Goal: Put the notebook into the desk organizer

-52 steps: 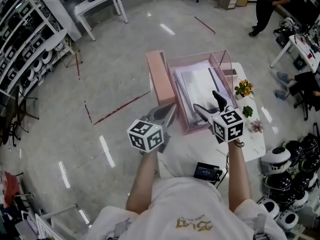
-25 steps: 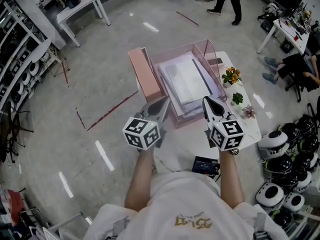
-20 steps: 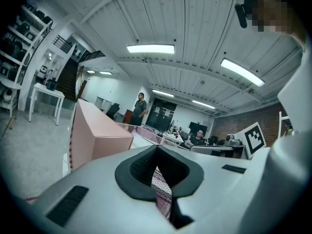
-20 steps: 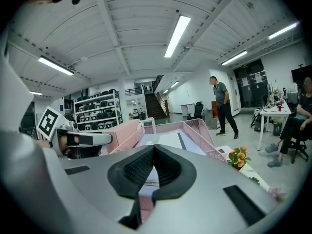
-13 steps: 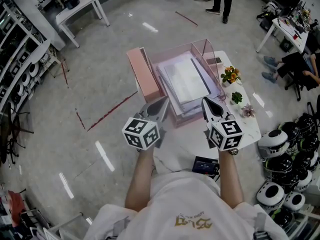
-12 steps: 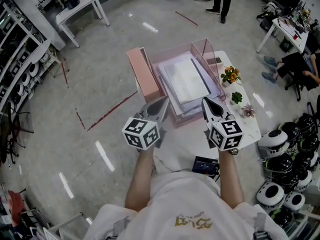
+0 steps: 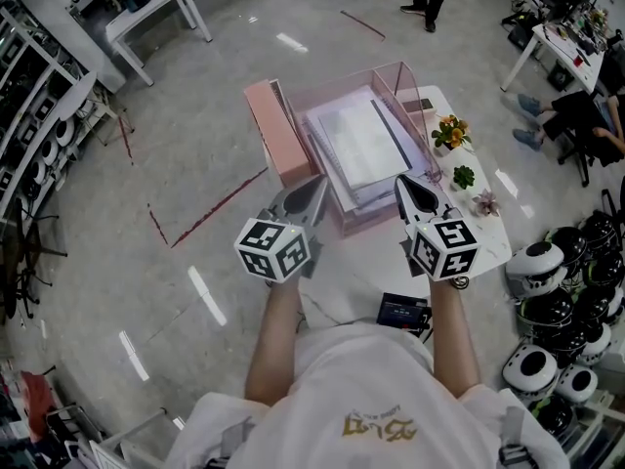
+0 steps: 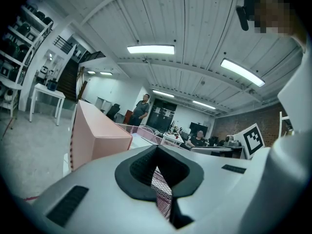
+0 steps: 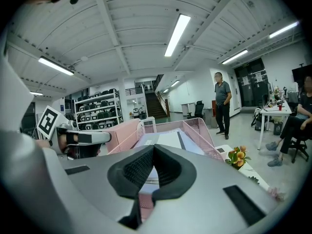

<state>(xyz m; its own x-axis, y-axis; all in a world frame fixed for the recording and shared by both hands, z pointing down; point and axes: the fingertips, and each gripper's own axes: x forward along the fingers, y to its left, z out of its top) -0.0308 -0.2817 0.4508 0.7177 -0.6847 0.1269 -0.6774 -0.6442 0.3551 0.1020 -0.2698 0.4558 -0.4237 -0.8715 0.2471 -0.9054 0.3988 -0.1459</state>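
A white spiral notebook [image 7: 366, 145] lies flat inside the pink mesh desk organizer [image 7: 415, 91] on the white table [image 7: 356, 272]. My left gripper [image 7: 314, 186] hovers just before the organizer's near left corner, jaws shut and empty. My right gripper [image 7: 402, 186] hangs at the near right corner, also shut with nothing in it. In the right gripper view its own tips [image 9: 152, 147] meet in front of the notebook [image 9: 163, 139] and the mesh wall [image 9: 204, 135]. The left gripper's tips [image 8: 156, 147] meet in front of the organizer mesh [image 8: 163, 204].
A pink box [image 7: 276, 145] stands against the organizer's left side. An orange flower pot [image 7: 449, 130], a small green plant [image 7: 463, 176] and a pale flower [image 7: 485, 203] line the table's right edge. A black device [image 7: 402, 313] lies near me. Helmets [image 7: 576, 291] crowd the right.
Two seconds ago my right gripper stood open over the organizer's near edge; it has since drawn back and shut. Over the last second both grippers have kept still.
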